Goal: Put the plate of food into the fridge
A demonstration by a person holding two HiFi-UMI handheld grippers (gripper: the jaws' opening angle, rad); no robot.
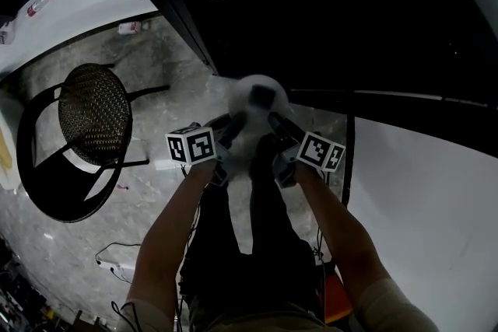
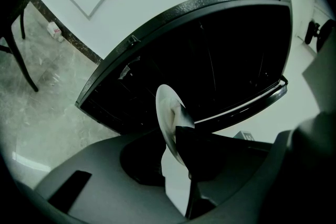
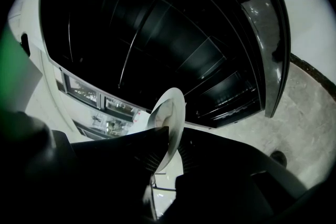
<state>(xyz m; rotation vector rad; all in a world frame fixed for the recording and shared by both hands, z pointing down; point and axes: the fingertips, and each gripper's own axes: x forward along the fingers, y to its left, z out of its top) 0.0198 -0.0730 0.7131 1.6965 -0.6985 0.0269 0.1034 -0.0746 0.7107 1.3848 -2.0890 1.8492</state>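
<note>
Left claw (image 1: 232, 123) and right claw (image 1: 278, 123) each clamped on the white plate's (image 1: 259, 99) rim, one either side — held before the dark, open fridge (image 1: 327, 19).

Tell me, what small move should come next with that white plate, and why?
Probably ease the plate forward into the open fridge, keeping it level. The left gripper and the right gripper each clamp an opposite rim of it, and it hangs in front of the dark opening, not yet inside.
</note>
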